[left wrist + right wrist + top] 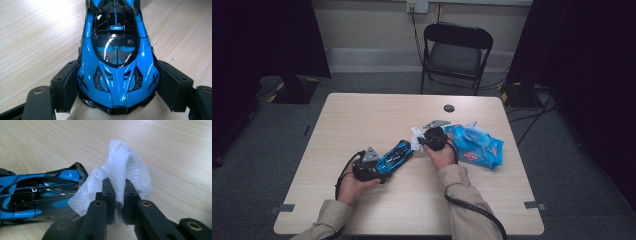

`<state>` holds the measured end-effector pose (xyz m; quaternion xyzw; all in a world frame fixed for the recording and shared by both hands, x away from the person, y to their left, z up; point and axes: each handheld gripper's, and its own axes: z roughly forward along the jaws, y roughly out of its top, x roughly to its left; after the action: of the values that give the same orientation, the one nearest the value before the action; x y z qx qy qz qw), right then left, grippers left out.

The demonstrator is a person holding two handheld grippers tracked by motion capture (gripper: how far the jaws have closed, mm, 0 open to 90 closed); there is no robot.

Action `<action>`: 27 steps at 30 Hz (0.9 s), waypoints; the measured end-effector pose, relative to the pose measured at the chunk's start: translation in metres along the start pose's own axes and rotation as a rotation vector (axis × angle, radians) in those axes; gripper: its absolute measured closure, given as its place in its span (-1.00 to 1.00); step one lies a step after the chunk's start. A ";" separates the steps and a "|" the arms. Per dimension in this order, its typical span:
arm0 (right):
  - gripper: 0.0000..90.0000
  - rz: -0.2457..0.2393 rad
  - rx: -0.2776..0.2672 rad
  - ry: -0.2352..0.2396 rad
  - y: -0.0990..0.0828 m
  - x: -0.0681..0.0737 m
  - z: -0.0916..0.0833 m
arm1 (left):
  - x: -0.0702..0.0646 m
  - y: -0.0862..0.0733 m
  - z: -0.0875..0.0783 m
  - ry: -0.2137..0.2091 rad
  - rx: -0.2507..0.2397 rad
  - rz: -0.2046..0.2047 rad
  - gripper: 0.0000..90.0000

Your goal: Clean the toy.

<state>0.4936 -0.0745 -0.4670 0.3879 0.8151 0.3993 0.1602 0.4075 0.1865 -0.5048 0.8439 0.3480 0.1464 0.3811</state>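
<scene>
The pale wooden table (377, 115) carries my work. My left gripper (117, 87) clamps the glossy blue toy sports car (116, 62) by its flanks. My right gripper (117, 195), beside the car's far end, pinches a white textured wet wipe (125, 165) (pack behind it). Step in hand: wiping. Next, I judge, drag the wipe along the bodywork.

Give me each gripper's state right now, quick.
Left gripper: shut on the blue toy car, clamped by its sides.
Right gripper: shut on a white wet wipe.
</scene>
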 end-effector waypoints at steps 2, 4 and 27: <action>0.86 0.013 -0.021 0.010 0.001 -0.001 -0.005 | 0.000 0.000 0.000 0.000 0.000 0.000 -0.44; 0.86 0.007 -0.034 0.018 0.003 0.000 -0.010 | 0.000 0.000 0.000 0.000 0.000 0.000 -0.44; 0.85 -0.147 -0.104 0.219 0.012 0.068 -0.036 | 0.000 0.000 0.000 0.000 0.000 0.001 -0.44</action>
<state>0.4354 -0.0370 -0.4318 0.2723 0.8322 0.4681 0.1188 0.4075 0.1865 -0.5047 0.8440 0.3478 0.1466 0.3810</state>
